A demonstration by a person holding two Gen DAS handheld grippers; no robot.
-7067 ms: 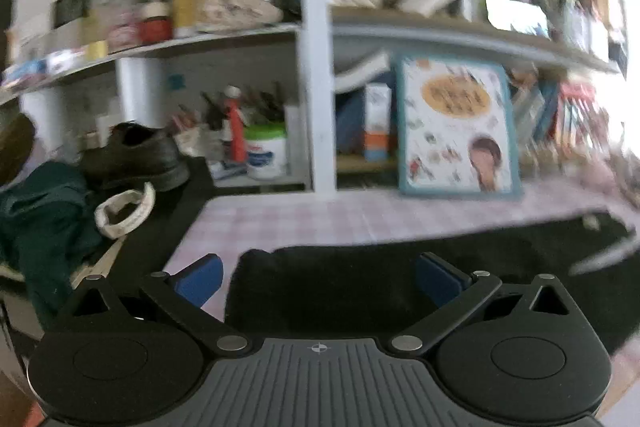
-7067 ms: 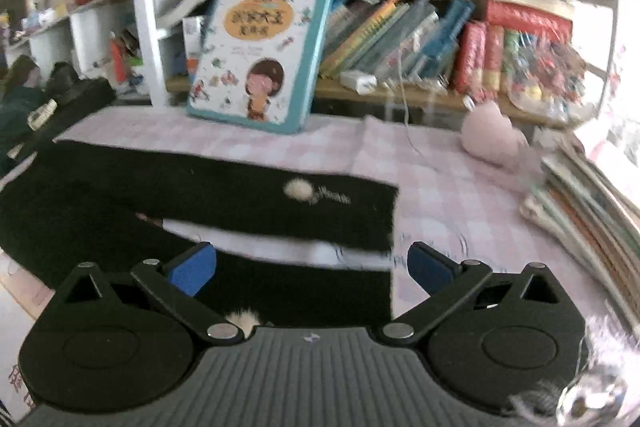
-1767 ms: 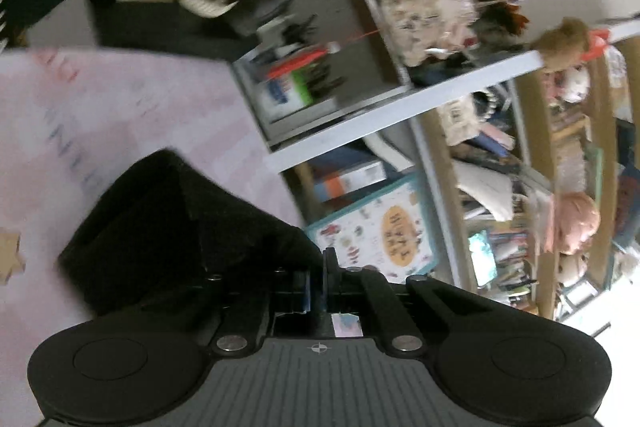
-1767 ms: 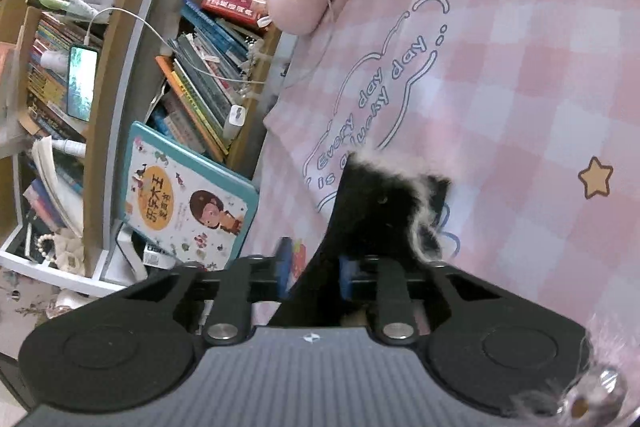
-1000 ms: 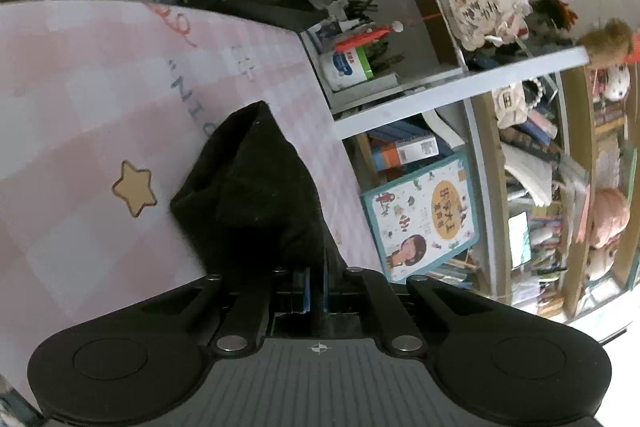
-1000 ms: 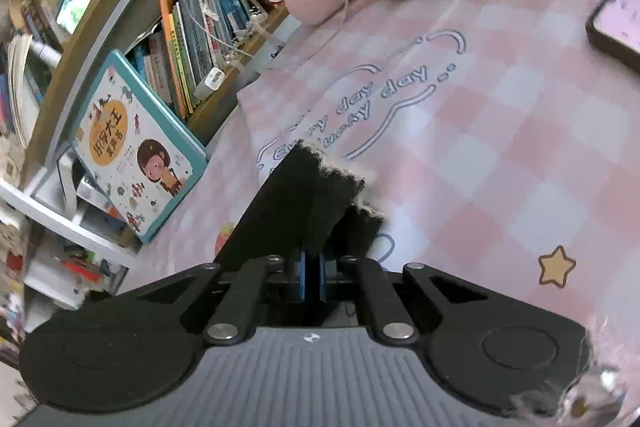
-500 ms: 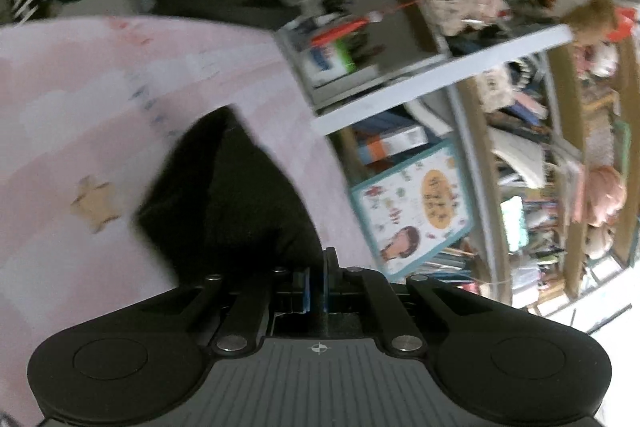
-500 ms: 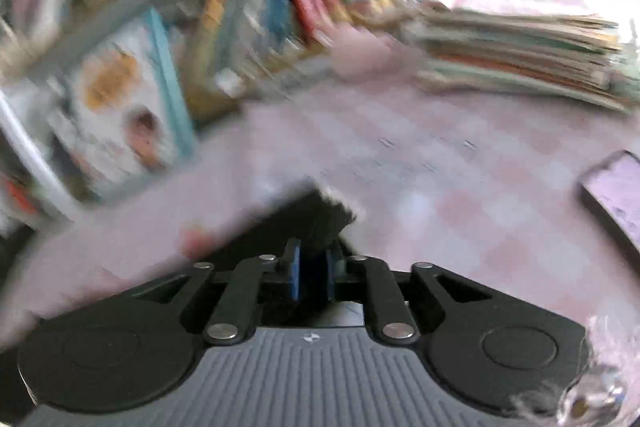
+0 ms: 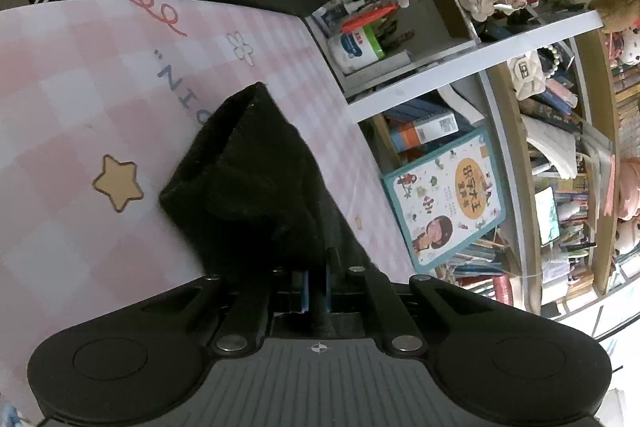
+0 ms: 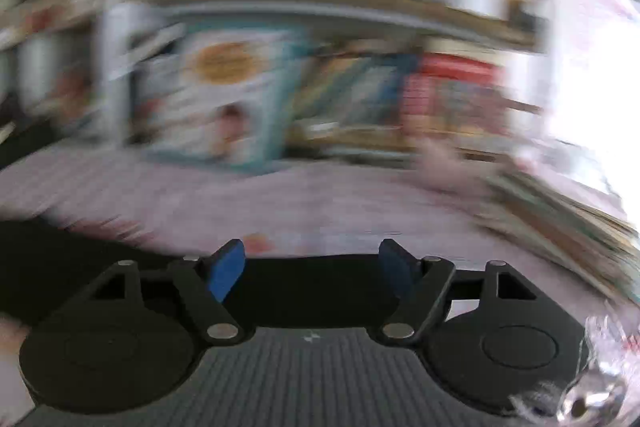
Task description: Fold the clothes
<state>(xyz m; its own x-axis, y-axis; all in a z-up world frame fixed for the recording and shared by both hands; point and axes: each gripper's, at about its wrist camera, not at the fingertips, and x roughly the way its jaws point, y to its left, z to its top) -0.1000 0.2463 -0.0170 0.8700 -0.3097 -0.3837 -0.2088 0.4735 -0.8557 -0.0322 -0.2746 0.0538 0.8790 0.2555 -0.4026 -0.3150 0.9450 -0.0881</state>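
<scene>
The left gripper (image 9: 316,285) is clamped narrow on a fold of the black fuzzy knitted garment (image 9: 248,183), which bunches up from the pink checked tablecloth (image 9: 80,99) with bare cloth to its left around one tan star print (image 9: 118,183). On the white shelf (image 9: 460,59) stands one white tub (image 9: 354,49) holding pens; one teal-bordered picture book (image 9: 446,203) leans below. The right gripper (image 10: 312,267) stands wide and grips nothing, its two blue pads (image 10: 226,269) over the garment's black edge (image 10: 312,291); that view is heavily blurred.
</scene>
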